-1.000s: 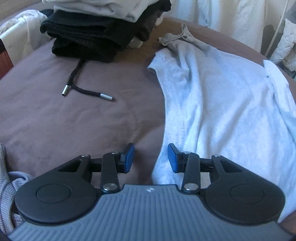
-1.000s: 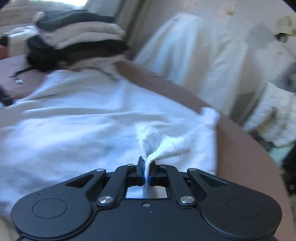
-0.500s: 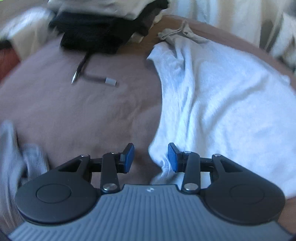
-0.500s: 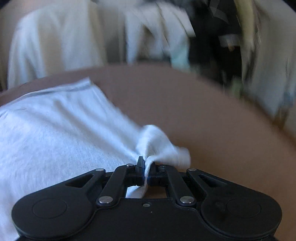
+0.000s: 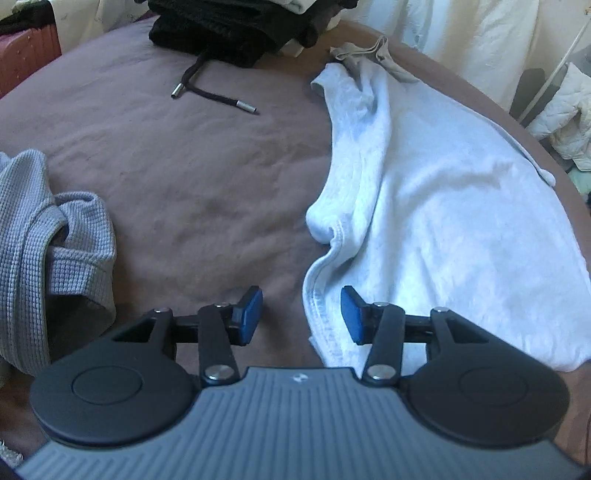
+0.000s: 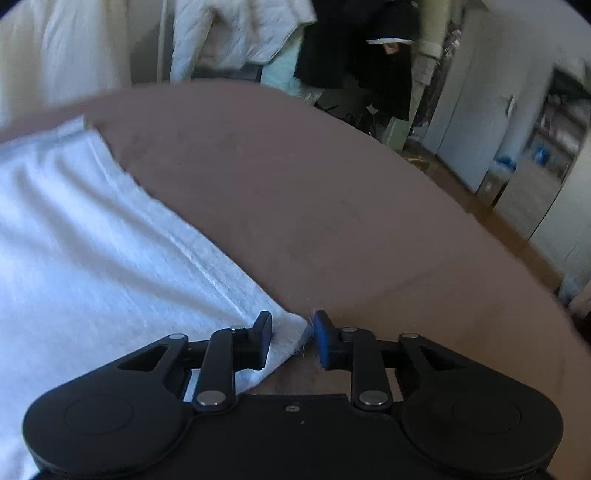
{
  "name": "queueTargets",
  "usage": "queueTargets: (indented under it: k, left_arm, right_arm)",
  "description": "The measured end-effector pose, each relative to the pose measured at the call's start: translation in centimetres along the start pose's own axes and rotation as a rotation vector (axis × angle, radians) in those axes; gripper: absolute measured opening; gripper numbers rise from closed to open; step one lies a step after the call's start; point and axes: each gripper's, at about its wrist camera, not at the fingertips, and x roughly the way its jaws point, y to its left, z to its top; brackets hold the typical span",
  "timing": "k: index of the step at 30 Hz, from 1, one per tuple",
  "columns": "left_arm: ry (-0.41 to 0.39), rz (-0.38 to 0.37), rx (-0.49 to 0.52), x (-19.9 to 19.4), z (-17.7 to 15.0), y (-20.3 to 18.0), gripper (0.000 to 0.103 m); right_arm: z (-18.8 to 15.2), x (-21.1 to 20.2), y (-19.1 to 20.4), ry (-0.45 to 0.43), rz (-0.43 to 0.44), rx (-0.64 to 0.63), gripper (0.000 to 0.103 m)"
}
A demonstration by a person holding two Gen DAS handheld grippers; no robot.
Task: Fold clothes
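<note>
The bed (image 5: 207,177), covered in brown, carries everything. A pale grey T-shirt (image 5: 443,206) lies spread across the bed's right half, one corner (image 6: 291,332) reaching the right claw; its near hem sits under the left claw. A stack of folded dark and light garments (image 5: 236,26) stands at the far edge, judged to be work already finished, with a black drawstring (image 5: 210,92) trailing from it. A grey waffle-knit garment (image 5: 48,236) lies crumpled at the left, apparently not yet folded. Left claw (image 5: 301,315): jaws opening, straddling the T-shirt's hem without pressing it. Right claw (image 6: 291,341): jaws opening, the T-shirt corner loose between them. The T-shirt looks laid out flat, with no fold made in it yet.
</note>
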Motion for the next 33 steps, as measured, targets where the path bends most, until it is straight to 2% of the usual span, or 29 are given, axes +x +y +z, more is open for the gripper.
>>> queueTargets:
  k: [2,3,5,8,10,11,12,13,14,16,18,21,23,26,28,30,33]
  left_arm:
    - [0.021,-0.001,-0.025,0.2,0.1,0.5,0.047]
    - [0.027,-0.008,-0.038,0.2,0.2,0.7,0.048]
    - [0.035,-0.039,-0.067,0.3,0.5,0.9,0.061]
    - [0.067,-0.117,-0.13,1.0,0.6,1.0,0.081]
    - [0.073,-0.147,-0.152,1.6,0.5,0.8,0.081]
    - [0.066,-0.149,-0.116,1.6,0.5,0.2,0.078]
    - [0.06,-0.152,-0.079,1.6,0.5,-0.4,0.068]
    - [0.056,-0.164,-0.052,1.6,0.4,-0.9,0.029]
    - [0.058,-0.195,-0.044,1.6,0.3,-1.2,0.006]
    - [0.044,-0.264,-0.067,1.6,0.3,-1.1,0.006]
    - [0.005,-0.309,-0.107,1.5,0.8,-0.8,0.006]
    - [-0.064,-0.36,-0.135,1.8,2.3,-1.1,0.006]
    - [-0.104,-0.397,-0.127,2.2,3.5,-1.8,0.006]
    - [-0.122,-0.427,-0.103,3.2,4.3,-2.6,0.006]
    - [-0.129,-0.437,-0.094,3.6,4.1,-2.7,0.006]
    - [-0.143,-0.45,-0.093,3.6,3.9,-2.4,0.006]
    - [-0.148,-0.458,-0.087,3.2,4.0,-1.5,0.006]
  right_arm:
    - [0.8,-1.4,0.4,-0.029,0.004,-0.01,0.037]
    - [1.6,-2.5,0.9,-0.051,0.032,-0.015,0.043]
    - [3.1,-4.7,2.5,-0.076,0.138,-0.029,0.049]
    - [4.0,-7.2,7.0,-0.009,0.413,-0.096,0.053]
    - [3.3,-8.1,10.7,0.094,0.629,-0.146,0.053]
    - [2.5,-8.5,12.9,0.159,0.739,-0.167,0.053]
    - [1.4,-8.8,14.9,0.219,0.836,-0.189,0.053]
    - [0.3,-9.2,16.9,0.271,0.924,-0.212,0.053]
    - [-0.9,-10.0,18.8,0.306,1.006,-0.255,0.053]
    - [-3.0,-12.3,22.4,0.33,1.14,-0.385,0.053]
    - [-4.5,-14.4,25.6,0.294,1.208,-0.563,0.053]
    - [-5.6,-16.1,28.7,0.157,1.207,-0.823,0.054]
    - [-6.7,-17.6,29.2,0.124,1.237,-0.909,0.054]
    - [-7.5,-19.7,28.5,0.18,1.379,-0.926,0.055]
    - [-8.1,-20.0,28.8,0.24,1.468,-0.938,0.073]
    - [-9.3,-20.1,29.7,0.307,1.499,-0.965,0.082]
    - [-11.1,-20.3,31.0,0.402,1.518,-0.965,0.082]
